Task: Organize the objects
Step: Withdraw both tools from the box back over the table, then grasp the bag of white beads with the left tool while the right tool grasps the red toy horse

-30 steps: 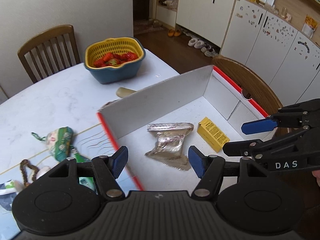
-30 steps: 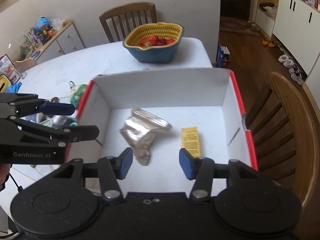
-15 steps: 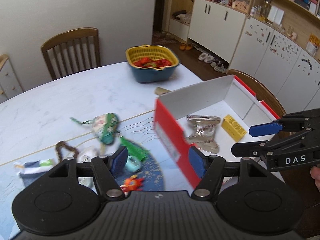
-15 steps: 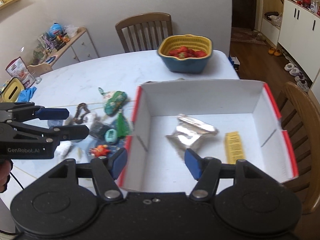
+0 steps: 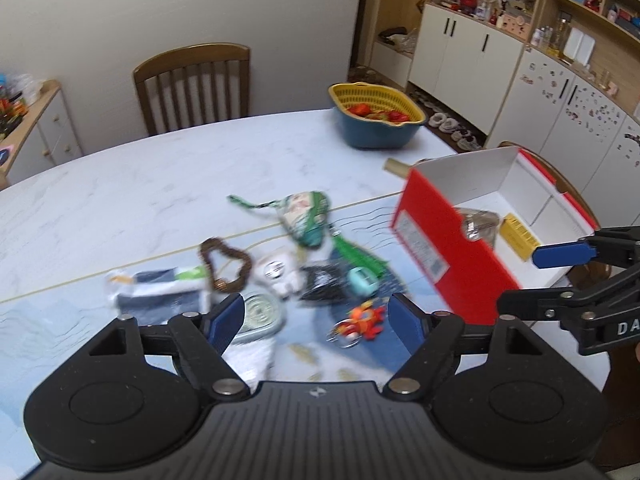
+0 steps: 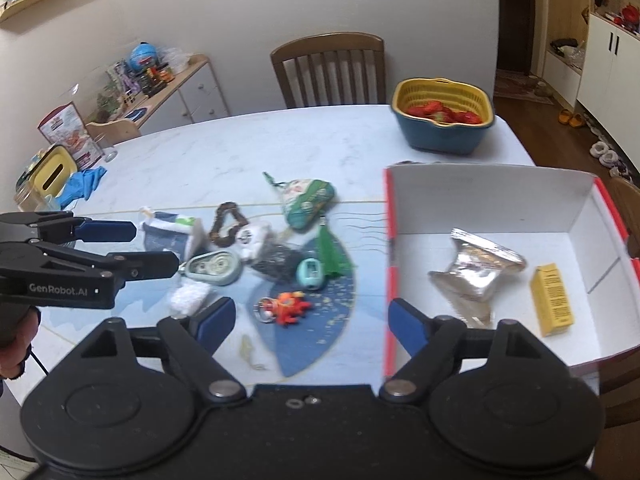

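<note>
A red box with white walls point(image 6: 496, 188) stands on the right of the table, holding a silver foil pouch point(image 6: 476, 270) and a small yellow carton point(image 6: 552, 300). Left of it lies a pile of small things: a green pouch point(image 6: 308, 200), a bead bracelet point(image 6: 228, 224), a correction tape point(image 6: 214, 266), a teal gadget point(image 6: 310, 274) and an orange crab keychain point(image 6: 288, 306). My right gripper point(image 6: 310, 316) hovers over the keychain, jaws opening, nothing between them. My left gripper point(image 5: 316, 316) hangs over the pile's left side, jaws also opening and empty. The keychain point(image 5: 364, 318) shows near its right finger.
A blue bowl with a yellow strainer of strawberries point(image 6: 444, 120) sits at the table's far right. Wooden chairs stand behind the table point(image 6: 328, 68) and beside the box point(image 6: 626, 208). Blue gloves point(image 6: 82, 186) and a yellow tissue box point(image 6: 54, 170) lie at the left edge.
Both grippers have swung left, from above the box's inside to above the pile of small things. Both pairs of jaws stand wider than before.
</note>
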The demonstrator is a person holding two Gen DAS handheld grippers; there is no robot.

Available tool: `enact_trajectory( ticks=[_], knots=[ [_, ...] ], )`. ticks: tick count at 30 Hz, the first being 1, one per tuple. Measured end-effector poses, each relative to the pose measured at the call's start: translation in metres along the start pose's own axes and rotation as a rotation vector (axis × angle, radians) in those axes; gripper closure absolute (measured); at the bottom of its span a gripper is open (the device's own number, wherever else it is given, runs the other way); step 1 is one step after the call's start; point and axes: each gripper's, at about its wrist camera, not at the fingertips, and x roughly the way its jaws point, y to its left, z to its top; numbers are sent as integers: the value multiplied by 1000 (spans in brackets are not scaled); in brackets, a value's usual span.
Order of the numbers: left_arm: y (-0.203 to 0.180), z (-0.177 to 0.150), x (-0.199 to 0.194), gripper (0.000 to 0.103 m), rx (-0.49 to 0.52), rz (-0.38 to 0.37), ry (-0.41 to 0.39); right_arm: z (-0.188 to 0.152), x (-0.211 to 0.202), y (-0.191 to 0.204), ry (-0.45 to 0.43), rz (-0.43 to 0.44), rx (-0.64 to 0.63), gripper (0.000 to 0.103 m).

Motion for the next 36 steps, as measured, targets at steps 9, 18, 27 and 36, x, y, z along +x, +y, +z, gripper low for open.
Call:
enact_trajectory(
  ticks=[9, 18, 27, 36],
  knots=[
    [51, -27, -5, 21, -4, 40, 3, -7, 20, 40, 25, -2, -25, 13],
    [84, -52, 10, 9, -39, 43, 22, -10, 46, 58, 66, -13, -36, 12],
    [90, -70, 41, 0, -72, 6, 22, -14, 82, 54, 122, -37, -22, 13],
    [78, -73, 81, 0, -33, 6, 81, -15, 123, 48, 179, -67, -26, 15]
  ],
)
